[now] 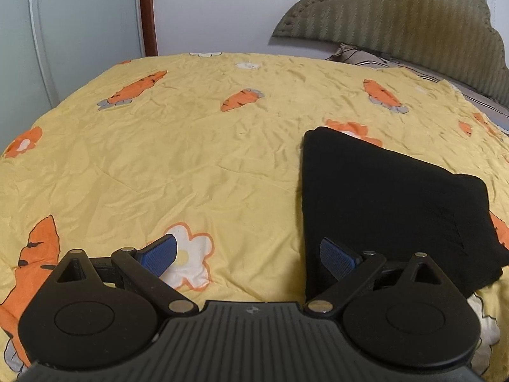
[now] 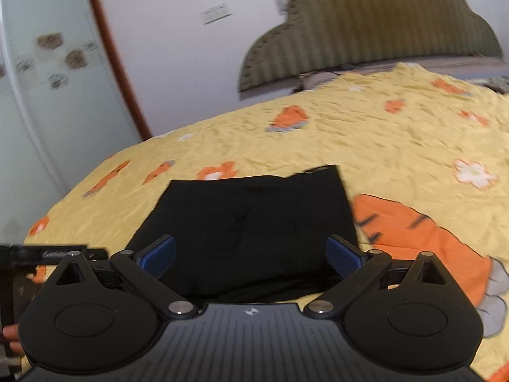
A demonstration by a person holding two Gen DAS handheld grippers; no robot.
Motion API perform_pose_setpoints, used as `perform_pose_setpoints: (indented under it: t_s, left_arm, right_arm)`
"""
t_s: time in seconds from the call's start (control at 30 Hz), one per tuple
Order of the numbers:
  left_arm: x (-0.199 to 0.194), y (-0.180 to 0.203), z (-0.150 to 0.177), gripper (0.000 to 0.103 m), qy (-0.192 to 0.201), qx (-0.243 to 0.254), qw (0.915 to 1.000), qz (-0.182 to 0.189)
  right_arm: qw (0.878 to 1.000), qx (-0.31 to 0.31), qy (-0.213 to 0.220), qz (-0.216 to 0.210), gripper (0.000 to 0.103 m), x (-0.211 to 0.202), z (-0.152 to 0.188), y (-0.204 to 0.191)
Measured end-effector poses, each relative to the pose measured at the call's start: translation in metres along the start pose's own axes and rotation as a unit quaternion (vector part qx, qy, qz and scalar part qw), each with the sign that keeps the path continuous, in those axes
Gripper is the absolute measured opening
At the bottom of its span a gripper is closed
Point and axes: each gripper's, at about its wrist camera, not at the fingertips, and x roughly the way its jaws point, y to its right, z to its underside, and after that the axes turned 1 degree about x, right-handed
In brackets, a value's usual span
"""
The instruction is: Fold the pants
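Black pants [image 1: 388, 200] lie folded into a compact rectangle on the yellow bedspread [image 1: 191, 159]. In the left wrist view they sit to the right, and my left gripper [image 1: 248, 256] hangs open over the bedspread, its right blue pad [image 1: 337, 258] at the pants' near-left edge. In the right wrist view the pants [image 2: 251, 219] lie straight ahead, and my right gripper [image 2: 251, 256] is open above their near edge with nothing between its pads. Part of the other gripper [image 2: 47, 254] and a hand [image 2: 11, 339] show at the left edge there.
The bedspread [image 2: 397, 146] carries orange carrot and flower prints and covers a wide bed. An olive padded headboard [image 1: 397, 16] stands at the back right with a pillow [image 1: 359, 54] below it. A wardrobe door [image 1: 63, 31] and white wall lie beyond the far edge.
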Motion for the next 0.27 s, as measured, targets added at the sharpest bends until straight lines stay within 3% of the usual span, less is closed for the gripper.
perform_pose_setpoints:
  t_s: [0.27]
  left_arm:
    - [0.008,-0.012,0.001,0.098,-0.008,-0.01,0.9998,-0.016]
  right_arm:
    - [0.999,-0.039,-0.013,-0.01,0.101,0.014,0.001,-0.025]
